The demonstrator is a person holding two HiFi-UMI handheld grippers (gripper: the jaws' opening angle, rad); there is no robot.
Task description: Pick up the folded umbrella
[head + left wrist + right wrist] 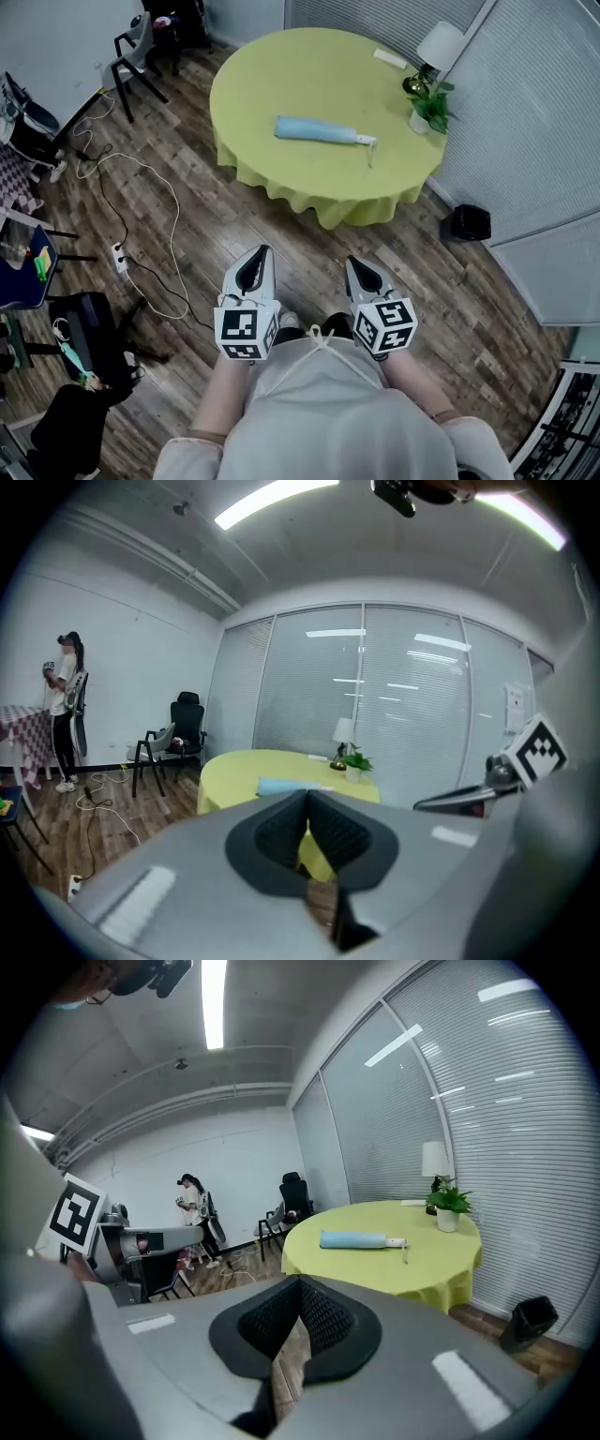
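From the head view, a person in a pale top holds the left gripper and the right gripper side by side, low in front of the body, over a brown wood-plank floor. Both point toward a round table under a yellow-green cloth, which stands well apart from them. The folded light-blue umbrella with a white handle lies flat near the middle of that cloth, its handle end toward a small potted green plant. A white-shaded table lamp stands beside the plant at the table's far edge. A black waste bin sits on the floor to the right of the table, and a white cable trails across the boards on the left.

The left gripper view shows its ribbed black pads closed tip to tip with nothing between them. Beyond them is the table with the umbrella on it, untouched. A black office chair stands by the white wall, and a person in a white top stands at far left.

The right gripper view shows its pads likewise pressed together and empty. The umbrella rests on the cloth ahead, apart from the jaws, with the plant and lamp behind it by the blinds.
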